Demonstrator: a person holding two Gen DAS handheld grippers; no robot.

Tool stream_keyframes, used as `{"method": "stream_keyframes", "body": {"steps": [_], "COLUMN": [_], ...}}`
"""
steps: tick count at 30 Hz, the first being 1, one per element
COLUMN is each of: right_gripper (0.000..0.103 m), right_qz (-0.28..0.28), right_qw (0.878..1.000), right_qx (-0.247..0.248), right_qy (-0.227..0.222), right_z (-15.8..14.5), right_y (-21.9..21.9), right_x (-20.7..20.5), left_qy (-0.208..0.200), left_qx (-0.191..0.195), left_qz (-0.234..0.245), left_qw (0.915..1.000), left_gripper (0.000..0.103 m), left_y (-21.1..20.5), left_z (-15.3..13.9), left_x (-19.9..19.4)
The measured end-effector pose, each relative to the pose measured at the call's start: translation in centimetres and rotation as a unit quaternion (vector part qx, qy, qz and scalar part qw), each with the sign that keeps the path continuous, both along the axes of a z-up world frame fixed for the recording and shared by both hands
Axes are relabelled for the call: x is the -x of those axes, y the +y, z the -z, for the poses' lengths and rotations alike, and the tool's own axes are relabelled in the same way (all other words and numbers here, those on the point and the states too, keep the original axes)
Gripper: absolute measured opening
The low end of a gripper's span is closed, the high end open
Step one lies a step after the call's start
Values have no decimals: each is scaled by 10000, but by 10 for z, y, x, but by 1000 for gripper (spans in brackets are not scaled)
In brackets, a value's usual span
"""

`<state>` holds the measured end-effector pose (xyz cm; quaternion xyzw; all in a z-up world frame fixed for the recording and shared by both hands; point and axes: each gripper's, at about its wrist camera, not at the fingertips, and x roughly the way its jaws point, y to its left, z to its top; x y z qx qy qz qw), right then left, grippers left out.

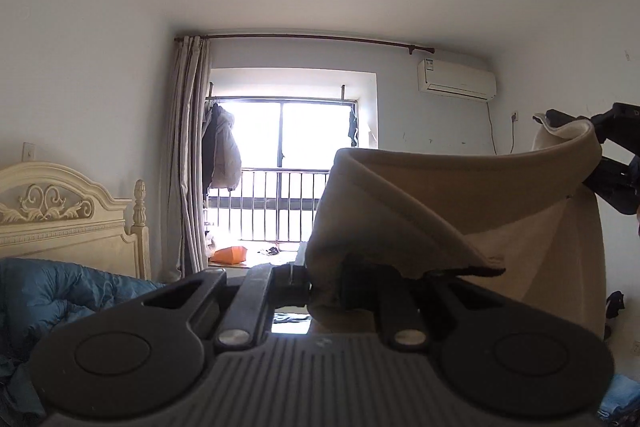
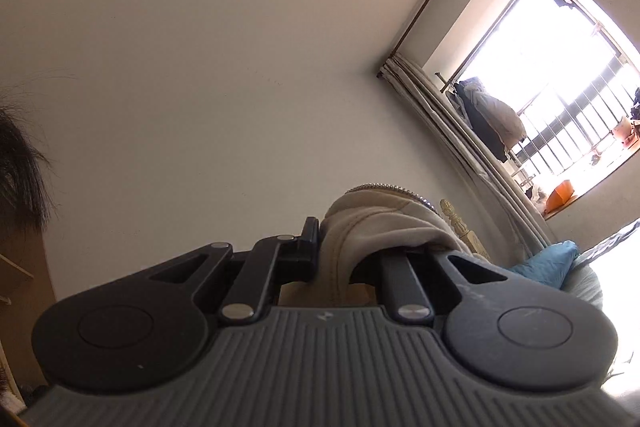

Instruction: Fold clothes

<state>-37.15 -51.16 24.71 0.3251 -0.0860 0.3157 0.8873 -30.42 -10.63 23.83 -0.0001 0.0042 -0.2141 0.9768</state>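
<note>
Hanging in the air between the left gripper [image 1: 320, 281] and right gripper [image 2: 340, 259], whose jaws are each clamped on its top edge, the beige zip-up garment [image 1: 460, 187] looks soft, thick and floppy, best held by the shoulders, with the bed [image 1: 72, 291] and window [image 1: 280, 163] well clear.

Beige garment [image 1: 460, 195] hides left gripper [image 1: 320, 279] tips; right gripper [image 1: 616, 155] cut by frame edge.

A beige garment [image 1: 460, 195] hangs stretched between two grippers, blocking the space to the right. Above, bare wall and ceiling leave open air. A cream headboard [image 1: 68, 219] and blue quilt [image 1: 60, 295] crowd the lower left.
</note>
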Motion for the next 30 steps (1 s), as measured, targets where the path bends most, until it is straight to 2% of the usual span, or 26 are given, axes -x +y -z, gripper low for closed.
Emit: {"method": "stream_keyframes", "body": {"steps": [6,10,12,16,20,26,30], "right_gripper": [9,9,9,9,9,10,10], "right_qz": [51,188,401,655,1168,1868,2176], "right_qw": [9995,9985,9970,9900,9725,9381,9176], "right_qx": [-19,-21,-25,-305,-456,-383,-496], "right_qy": [297,505,669,1214,1963,2892,3289], "right_z": [27,47,61,100,154,242,297], "right_y": [-11,-22,-27,-40,-45,-47,-57], "right_x": [19,13,2,-34,-84,-181,-243], "left_qy": [447,841,1112,1650,2151,2458,2468], "left_qx": [-47,-243,-209,-114,-127,-319,-569], "left_qz": [-35,34,74,192,407,730,877], "left_qw": [9990,9962,9936,9860,9757,9660,9634], "left_gripper": [13,14,13,14,13,14,14], "left_y": [-15,-34,-43,-56,-64,-84,-107], "left_z": [20,43,62,103,165,271,333], "left_x": [15,-7,-29,-83,-153,-271,-349]}}
